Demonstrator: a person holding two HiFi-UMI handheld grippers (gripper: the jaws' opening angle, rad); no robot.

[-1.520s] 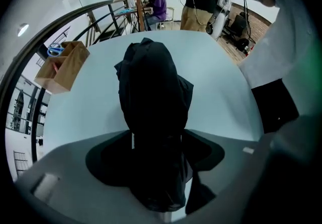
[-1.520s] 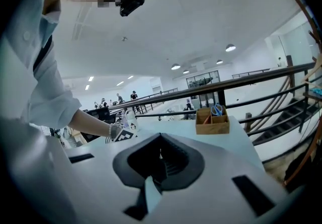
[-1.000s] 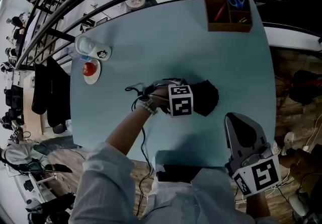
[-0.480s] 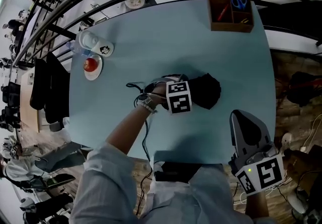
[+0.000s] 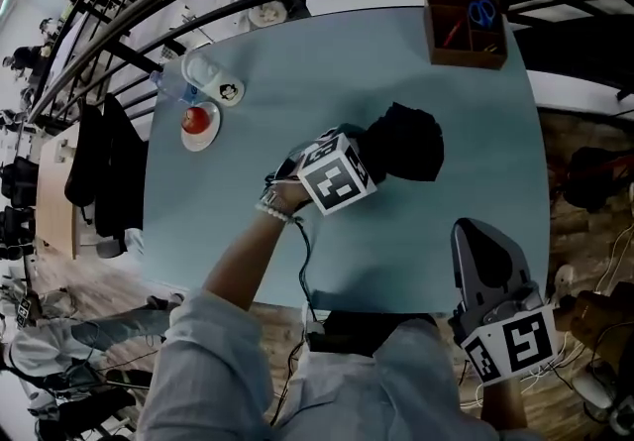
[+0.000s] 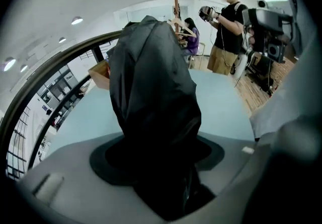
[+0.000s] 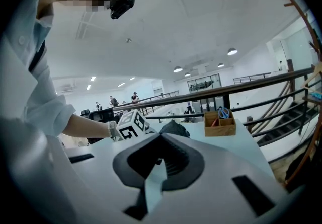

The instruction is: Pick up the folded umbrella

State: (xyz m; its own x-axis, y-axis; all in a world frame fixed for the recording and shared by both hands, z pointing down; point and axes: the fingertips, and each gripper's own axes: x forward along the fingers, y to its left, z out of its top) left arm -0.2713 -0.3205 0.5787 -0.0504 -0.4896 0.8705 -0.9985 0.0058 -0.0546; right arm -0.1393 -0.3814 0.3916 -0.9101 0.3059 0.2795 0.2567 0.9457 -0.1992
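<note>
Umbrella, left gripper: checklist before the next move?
1. Left gripper shut on the umbrella: ok.
2. Umbrella fully clear of the table: cannot tell; its far end points upward in the left gripper view.
3. Fabric bundled, not sprung open: ok.
4. Right gripper empty, jaws together, past the table's near edge: ok.
5. Wooden organizer and plate well apart from the umbrella: ok.

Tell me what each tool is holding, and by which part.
Left tool: the folded umbrella, clamped by one end, the rest jutting beyond the jaws. Right tool: nothing.
</note>
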